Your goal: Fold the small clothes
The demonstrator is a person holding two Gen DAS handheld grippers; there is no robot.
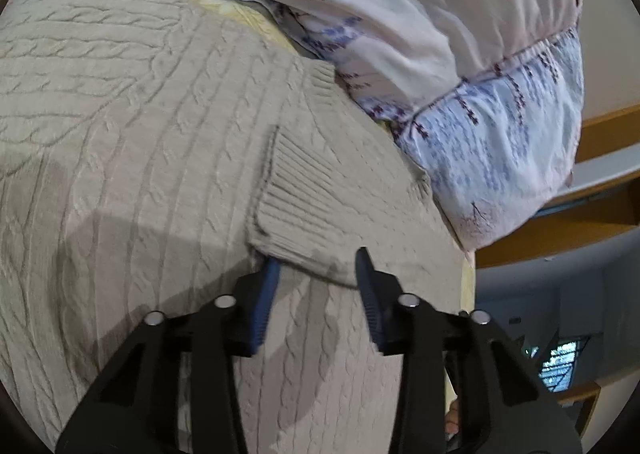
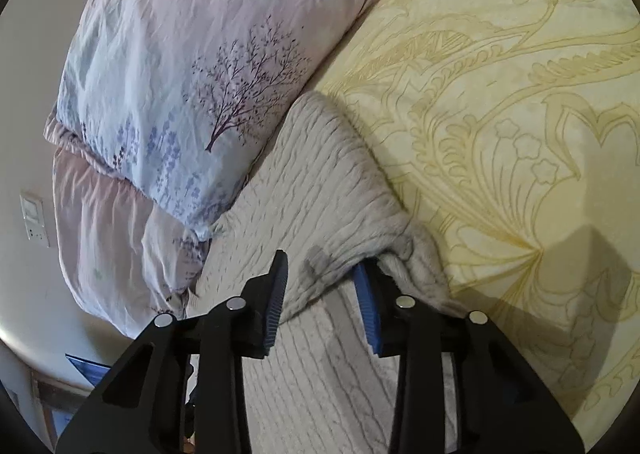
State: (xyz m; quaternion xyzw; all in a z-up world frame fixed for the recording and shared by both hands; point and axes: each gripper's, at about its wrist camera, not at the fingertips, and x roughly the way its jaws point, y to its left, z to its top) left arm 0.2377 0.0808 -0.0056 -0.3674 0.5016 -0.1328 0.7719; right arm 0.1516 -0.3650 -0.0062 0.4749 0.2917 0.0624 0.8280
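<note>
A beige cable-knit sweater (image 1: pixel 140 142) lies spread on the bed. One ribbed cuff (image 1: pixel 304 210) is folded across its body. My left gripper (image 1: pixel 318 286) sits low at that cuff: the left fingertip is tucked under the cuff's edge and the right one rests on top, with the jaws still apart. In the right wrist view my right gripper (image 2: pixel 322 282) is at the edge of the sweater (image 2: pixel 304 190). A bunched fold of knit (image 2: pixel 404 250) drapes over its right finger (image 2: pixel 366 306), and fabric lies between the parted jaws.
Floral pillows (image 1: pixel 460 66) (image 2: pixel 192 86) are stacked against the sweater's far side. The yellow patterned bedsheet (image 2: pixel 500 94) stretches out to the right of the sweater. The bed's edge, wooden furniture (image 1: pixel 560 230) and a wall socket (image 2: pixel 38 232) lie beyond the pillows.
</note>
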